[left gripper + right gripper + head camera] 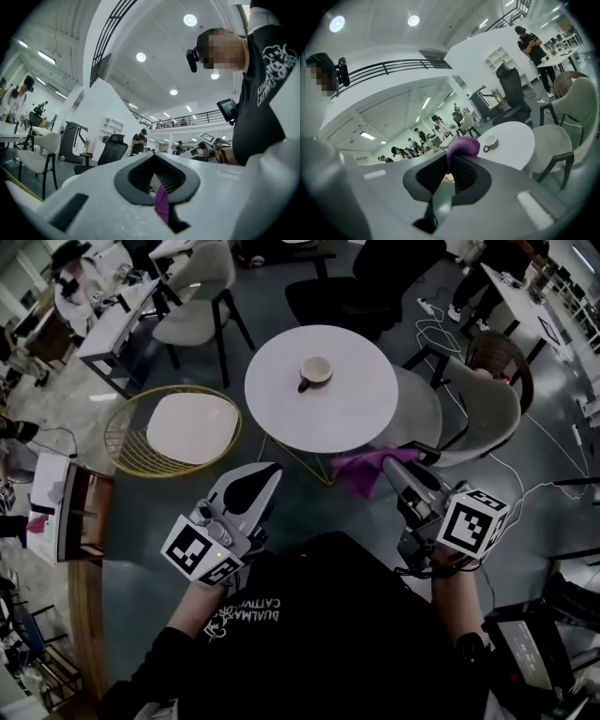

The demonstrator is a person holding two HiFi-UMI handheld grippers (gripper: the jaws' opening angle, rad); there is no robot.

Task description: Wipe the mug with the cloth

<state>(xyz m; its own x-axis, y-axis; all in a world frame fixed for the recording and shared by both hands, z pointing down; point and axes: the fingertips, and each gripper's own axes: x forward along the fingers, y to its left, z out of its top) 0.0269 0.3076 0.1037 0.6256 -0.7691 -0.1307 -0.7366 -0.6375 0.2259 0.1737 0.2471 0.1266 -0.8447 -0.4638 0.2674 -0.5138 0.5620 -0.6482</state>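
Observation:
The mug (314,371) is cream with a dark handle and stands near the middle of the round white table (352,413). My right gripper (389,466) hovers just off the table's near right edge, shut on a purple cloth (359,468) that bunches out at its tips. In the right gripper view the cloth (463,147) bulges over the jaw tips, with the mug (490,143) beyond on the table (513,140). My left gripper (265,471) is shut, short of the table's near left edge. Only a thin purple strip (162,202) shows in the slit of the left gripper (153,157).
A gold wire chair (173,427) with a pale cushion sits left of the table. A cream chair (487,409) stands at its right and a seat (420,409) is tucked under it. Beyond are another chair (197,296), a black office chair (361,287) and floor cables (436,334).

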